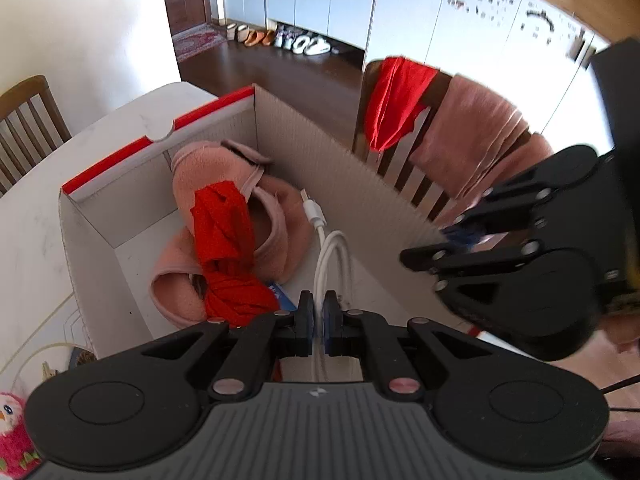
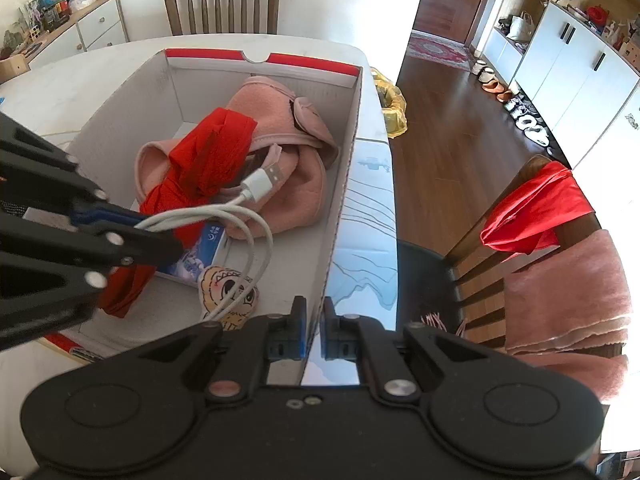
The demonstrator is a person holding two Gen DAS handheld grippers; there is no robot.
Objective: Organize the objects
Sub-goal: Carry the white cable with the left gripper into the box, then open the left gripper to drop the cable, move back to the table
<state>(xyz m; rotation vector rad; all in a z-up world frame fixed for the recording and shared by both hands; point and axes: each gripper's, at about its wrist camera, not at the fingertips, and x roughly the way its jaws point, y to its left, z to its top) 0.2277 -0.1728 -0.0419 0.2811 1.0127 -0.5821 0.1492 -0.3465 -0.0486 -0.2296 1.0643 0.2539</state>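
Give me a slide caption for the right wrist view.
Left gripper lowers a white cable into the box while the right gripper pinches its wall.

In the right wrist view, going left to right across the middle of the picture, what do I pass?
Left gripper shut on the white USB cable → red cloth → pink fleece garment → right wall of the cardboard box → red cloth on the chair back.
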